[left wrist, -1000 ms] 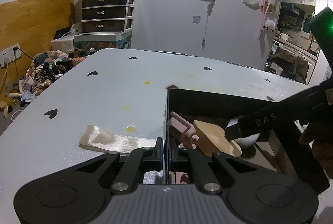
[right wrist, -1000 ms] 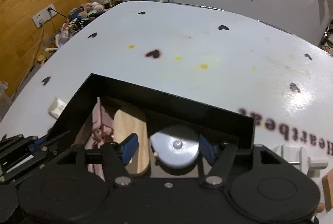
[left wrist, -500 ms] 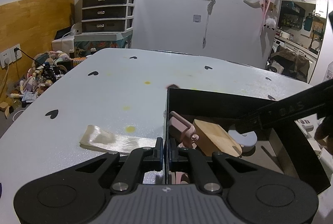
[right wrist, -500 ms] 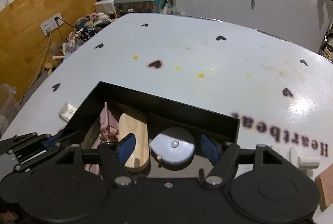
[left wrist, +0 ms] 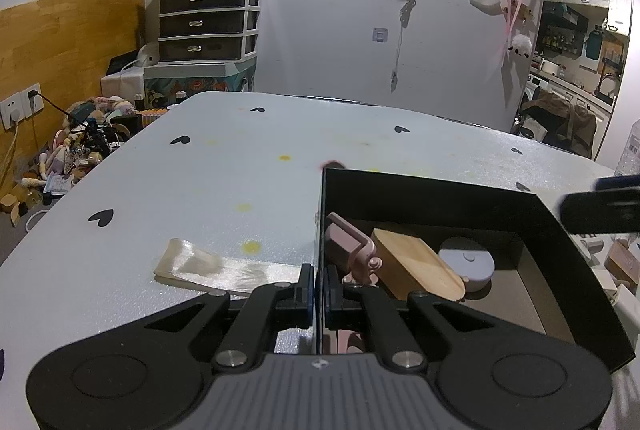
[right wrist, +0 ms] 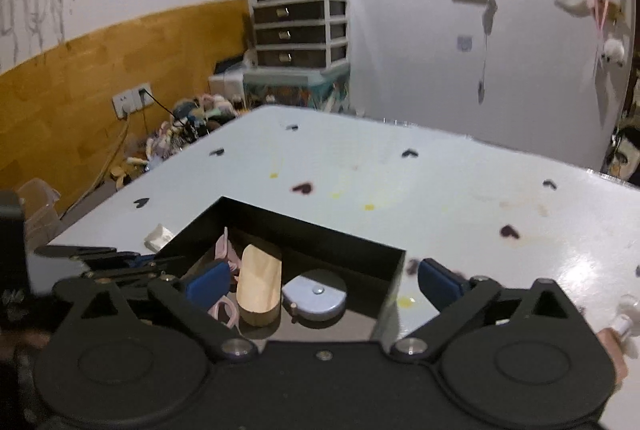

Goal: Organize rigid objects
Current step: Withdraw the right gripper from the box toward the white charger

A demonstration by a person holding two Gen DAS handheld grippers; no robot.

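Note:
A black open box [left wrist: 440, 196] [right wrist: 320, 238] stands on the pale table. Inside lie a pink clip-like piece [left wrist: 348, 244] [right wrist: 224, 250], a wooden block [left wrist: 416, 266] [right wrist: 260, 282] and a round grey tape measure [left wrist: 468, 262] [right wrist: 316, 296]. My left gripper [left wrist: 316, 290] [right wrist: 116, 262] is shut on the box's left wall. My right gripper [right wrist: 322, 282] hovers above the box's near right corner. Its jaws are opening wide, and its blue pads [right wrist: 208, 284] press on nothing. One of its fingers [left wrist: 600, 210] shows at the right edge of the left wrist view.
A cream ribbon strip [left wrist: 216, 268] [right wrist: 158, 236] lies on the table left of the box. Small white and wooden items [left wrist: 620, 262] [right wrist: 622, 326] sit to the right of the box. Black heart marks and yellow spots dot the table [left wrist: 240, 158].
My right gripper let go of the tape measure, which now rests in the box. It then rose and drew back to the right with its jaws spreading. My left gripper kept still.

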